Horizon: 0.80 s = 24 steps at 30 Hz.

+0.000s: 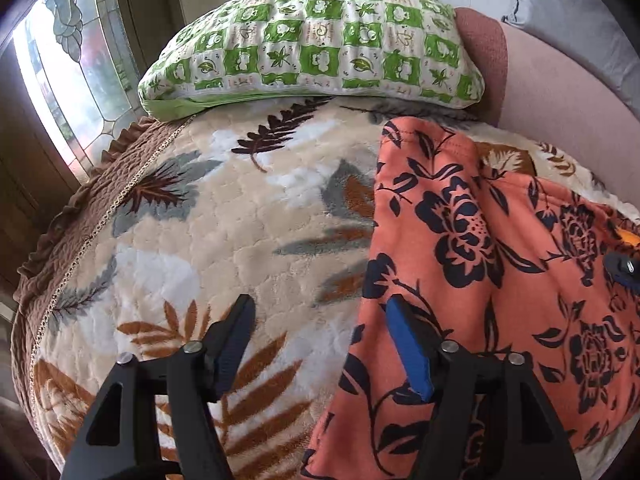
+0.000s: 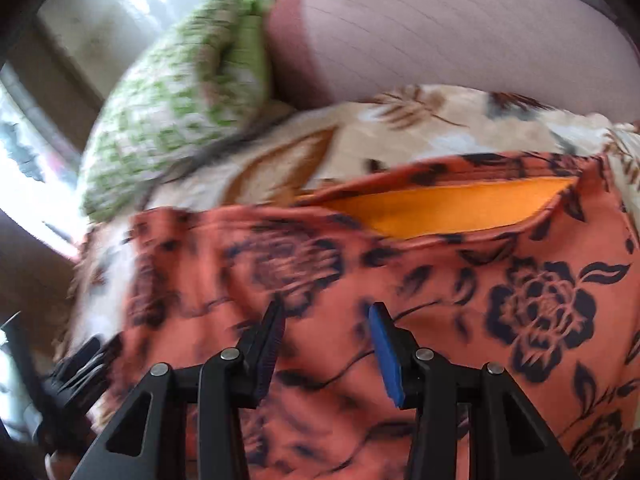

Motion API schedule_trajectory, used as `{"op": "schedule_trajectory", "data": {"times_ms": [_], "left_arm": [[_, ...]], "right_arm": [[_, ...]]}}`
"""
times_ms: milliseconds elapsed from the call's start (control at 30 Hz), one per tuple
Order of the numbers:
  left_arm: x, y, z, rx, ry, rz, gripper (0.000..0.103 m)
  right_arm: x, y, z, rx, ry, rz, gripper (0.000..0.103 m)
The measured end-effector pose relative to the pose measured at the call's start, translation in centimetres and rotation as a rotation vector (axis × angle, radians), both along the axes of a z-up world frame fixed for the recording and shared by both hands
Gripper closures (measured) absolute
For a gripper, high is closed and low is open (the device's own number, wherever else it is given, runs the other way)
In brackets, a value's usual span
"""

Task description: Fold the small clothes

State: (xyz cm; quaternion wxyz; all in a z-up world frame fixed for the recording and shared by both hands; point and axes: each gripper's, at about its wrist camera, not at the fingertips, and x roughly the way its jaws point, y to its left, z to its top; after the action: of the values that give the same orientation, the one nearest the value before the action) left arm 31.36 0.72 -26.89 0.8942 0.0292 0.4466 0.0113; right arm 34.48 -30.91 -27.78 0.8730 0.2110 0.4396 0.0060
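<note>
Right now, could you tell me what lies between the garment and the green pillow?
Only bare leaf-print blanket lies between the garment and the pillow, seen clearest in the left wrist view.

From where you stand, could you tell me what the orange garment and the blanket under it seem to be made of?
Orange garment: looks like soft matte knit, probably cotton, with stitched hems and a printed dark flower pattern. Blanket: plush quilted fleece, judging by its fuzzy pile and stitched lines.
</note>
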Motion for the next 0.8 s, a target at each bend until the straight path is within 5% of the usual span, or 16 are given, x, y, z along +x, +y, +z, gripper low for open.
{"op": "schedule_trajectory", "data": {"times_ms": [167,267,400,533,633,800], "left_arm": [[1.0,1.3,-0.2,0.013,0.004,0.035,0.024],[1.3,1.7,0.1,0.045,-0.021,0.056,0.024],[0.4,1.8,2.4,-0.012,-0.12,0.034,0.024],[-0.9,-0.2,3.5,-0.04,-0.164,-0.067,0.024],[-1.6,-2.2,2.8,-0.002,-0.127,-0.138,0.024],[-0.4,-2.6,-1.5,0.102,0.011,-0.12,0.019]], "right_arm": [[6.0,-3.3,-1.0,-0.083,-0.005,-0.145,0.056],[6.7,-5.4,-0.3,0.018,-0.027,-0.221,0.056],[2.7,-6.8,2.1,0.028,-0.119,-0.22,0.056],[-4.0,-8.4,2.6,0.024,-0.094,-0.183,0.056],[-10.2,-9.2,1.9,0.008,-0.057,-0.167,0.056],[-15.8,-10.1,-1.8,0.014,0.021,-0.176,0.056]]}}
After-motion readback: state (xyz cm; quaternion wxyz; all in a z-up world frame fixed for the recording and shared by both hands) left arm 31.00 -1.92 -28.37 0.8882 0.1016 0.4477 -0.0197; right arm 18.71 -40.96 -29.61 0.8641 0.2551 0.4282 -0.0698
